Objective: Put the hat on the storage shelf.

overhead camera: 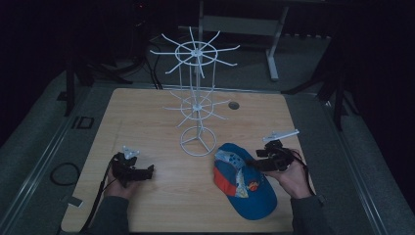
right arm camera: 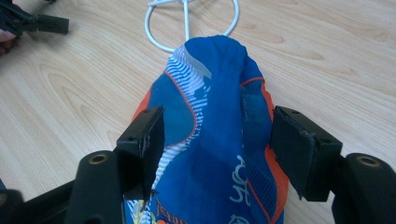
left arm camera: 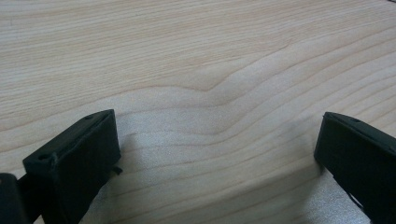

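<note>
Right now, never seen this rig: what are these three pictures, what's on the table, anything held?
No robot here: a person holds a pair of hand-held tongs in each hand at a wooden table. The high view looks down from above. The other two cameras ride on the tongs, looking along their black jaws.

On the table stand a white wire rack and, beside its ring base, a blue and orange cap.

The left tongs are open over bare wood. The right tongs straddle a raised fold of the cap, jaws apart, not clamped.
</note>
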Demonstrator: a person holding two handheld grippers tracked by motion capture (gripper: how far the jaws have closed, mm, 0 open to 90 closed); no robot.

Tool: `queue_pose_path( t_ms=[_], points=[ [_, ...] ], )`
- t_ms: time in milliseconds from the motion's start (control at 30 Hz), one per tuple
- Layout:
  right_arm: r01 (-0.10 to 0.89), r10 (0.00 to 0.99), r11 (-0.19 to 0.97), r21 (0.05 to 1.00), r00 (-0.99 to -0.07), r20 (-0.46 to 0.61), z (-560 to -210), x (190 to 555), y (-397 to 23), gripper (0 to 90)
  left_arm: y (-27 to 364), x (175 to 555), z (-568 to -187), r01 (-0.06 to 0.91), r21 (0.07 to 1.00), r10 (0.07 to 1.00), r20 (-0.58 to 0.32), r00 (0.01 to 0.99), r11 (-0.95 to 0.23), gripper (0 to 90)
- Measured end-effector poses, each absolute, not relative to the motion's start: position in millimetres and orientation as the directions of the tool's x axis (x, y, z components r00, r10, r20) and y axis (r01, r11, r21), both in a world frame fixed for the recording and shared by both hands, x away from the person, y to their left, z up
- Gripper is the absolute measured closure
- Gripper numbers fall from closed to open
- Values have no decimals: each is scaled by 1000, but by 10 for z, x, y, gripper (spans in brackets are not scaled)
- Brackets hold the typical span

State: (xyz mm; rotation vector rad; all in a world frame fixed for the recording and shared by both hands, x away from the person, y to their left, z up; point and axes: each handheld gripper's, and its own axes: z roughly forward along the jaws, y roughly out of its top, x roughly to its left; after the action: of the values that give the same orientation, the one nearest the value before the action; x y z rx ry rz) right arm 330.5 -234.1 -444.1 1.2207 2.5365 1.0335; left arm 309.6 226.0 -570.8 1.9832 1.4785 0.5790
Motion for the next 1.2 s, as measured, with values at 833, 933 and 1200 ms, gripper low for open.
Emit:
queue_pose_path(
  t_ms=[833, 933, 1200],
  points=[
    [658, 727, 508, 556, -674, 133, -4599, 3579, -2151, 319, 2259, 3096, -5708, 699, 685, 958, -4, 286, -206, 2],
    [663, 730, 506, 552, -670, 135, -4611, 3606, -2139, 318, 2259, 3096, -5709, 699, 685, 958, -4, 286, -206, 2],
    [673, 730, 522, 524, -670, 135, -4652, 3679, -2081, 327, 2261, 3095, -5707, 699, 683, 957, -3, 289, -209, 2]
  ],
)
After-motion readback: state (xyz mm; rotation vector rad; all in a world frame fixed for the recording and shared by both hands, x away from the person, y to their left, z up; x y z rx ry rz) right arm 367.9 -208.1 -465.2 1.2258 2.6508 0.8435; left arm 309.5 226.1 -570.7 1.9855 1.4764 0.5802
